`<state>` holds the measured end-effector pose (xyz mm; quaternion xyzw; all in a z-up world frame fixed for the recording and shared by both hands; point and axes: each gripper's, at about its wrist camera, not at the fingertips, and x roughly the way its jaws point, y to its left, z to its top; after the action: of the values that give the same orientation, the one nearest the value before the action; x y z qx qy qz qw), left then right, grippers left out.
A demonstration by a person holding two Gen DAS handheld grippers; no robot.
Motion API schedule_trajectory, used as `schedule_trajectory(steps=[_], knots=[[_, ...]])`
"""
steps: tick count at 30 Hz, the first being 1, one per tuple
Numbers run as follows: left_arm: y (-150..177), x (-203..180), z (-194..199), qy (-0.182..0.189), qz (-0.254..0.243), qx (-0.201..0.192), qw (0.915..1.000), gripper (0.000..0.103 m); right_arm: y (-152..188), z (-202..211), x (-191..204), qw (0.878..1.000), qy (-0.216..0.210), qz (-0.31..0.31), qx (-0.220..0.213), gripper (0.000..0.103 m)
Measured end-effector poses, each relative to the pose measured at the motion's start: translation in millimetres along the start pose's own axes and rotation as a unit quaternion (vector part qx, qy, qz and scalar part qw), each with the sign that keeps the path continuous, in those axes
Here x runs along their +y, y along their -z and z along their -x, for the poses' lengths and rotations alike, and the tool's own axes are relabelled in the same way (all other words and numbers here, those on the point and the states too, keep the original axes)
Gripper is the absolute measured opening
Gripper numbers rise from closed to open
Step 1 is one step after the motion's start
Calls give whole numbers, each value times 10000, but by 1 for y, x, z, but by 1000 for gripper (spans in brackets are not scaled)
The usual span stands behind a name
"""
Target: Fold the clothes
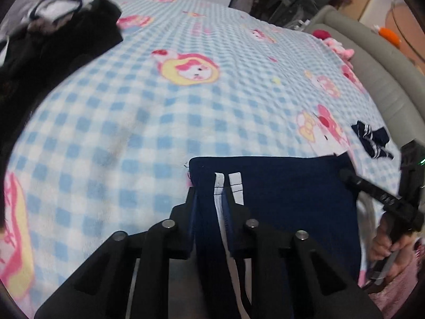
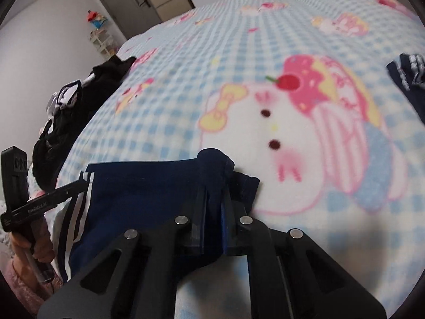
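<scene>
Bed and room around it
Blue-checked cartoon blanket (image 1: 111, 122) covers the bed; grey padded bed frame (image 1: 382, 79) beside it, grey door (image 2: 124, 5) beyond.

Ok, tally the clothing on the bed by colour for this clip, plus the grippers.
Navy garments: 2, the navy striped garment held by both grippers, and a small navy piece lying apart.
Black clothes pile: 1
Grippers: 2, left gripper and right gripper, both clamped on the striped garment.
Total: 5
</scene>
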<state>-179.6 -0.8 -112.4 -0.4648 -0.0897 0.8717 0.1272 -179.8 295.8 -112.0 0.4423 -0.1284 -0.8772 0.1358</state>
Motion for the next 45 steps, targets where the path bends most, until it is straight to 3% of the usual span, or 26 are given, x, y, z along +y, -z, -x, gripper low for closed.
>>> schedule_trajectory(steps=[6,12,15,16,18,21,25,28,31,33,36,40,43,45], knots=[[-11,-8,9,-119,-231,-267,9993,12,-2,19,2,9991,-88,-66,-411,7],[-11,3,-9,-152,-168,-110,9997,16,-5,2,-23,9977,-19,-630,-249,12],[-6,7,-28,-287,-143,166,9993,20,-3,-5,-28,9976,227,-638,-167,22],[-7,7,-24,-299,-130,125,9994,21,-4,-3,-28,9971,346,-652,-207,34],[-10,5,-14,-367,-126,1,9992,29,-5,9,-29,9952,546,-686,-433,40],[-13,-9,13,-434,-397,-457,9972,29,-7,24,-15,9937,731,-433,-727,42],[-14,-46,23,-451,-1198,-565,9902,32,-1,30,27,9910,895,424,-903,42],[-7,-63,2,-480,-1646,-260,9849,33,7,33,58,9781,1298,1012,-1275,42],[2,-62,-28,-705,-1670,131,9833,33,7,16,66,9848,995,1177,-805,42],[3,-53,-33,-858,-1520,89,9846,34,13,-7,60,9864,1050,1235,-255,42],[-1,-45,-30,-978,-1425,39,9849,34,16,-24,41,9909,881,1021,30,41],[-4,-42,-17,-1027,-1365,-25,9853,32,7,-17,28,9925,1001,676,-159,40],[-1,-55,4,-1021,-1466,-253,9836,47,6,0,22,9931,1031,453,-314,43],[10,-66,18,-635,-1474,-192,9869,51,11,7,38,9914,980,834,-251,44]])
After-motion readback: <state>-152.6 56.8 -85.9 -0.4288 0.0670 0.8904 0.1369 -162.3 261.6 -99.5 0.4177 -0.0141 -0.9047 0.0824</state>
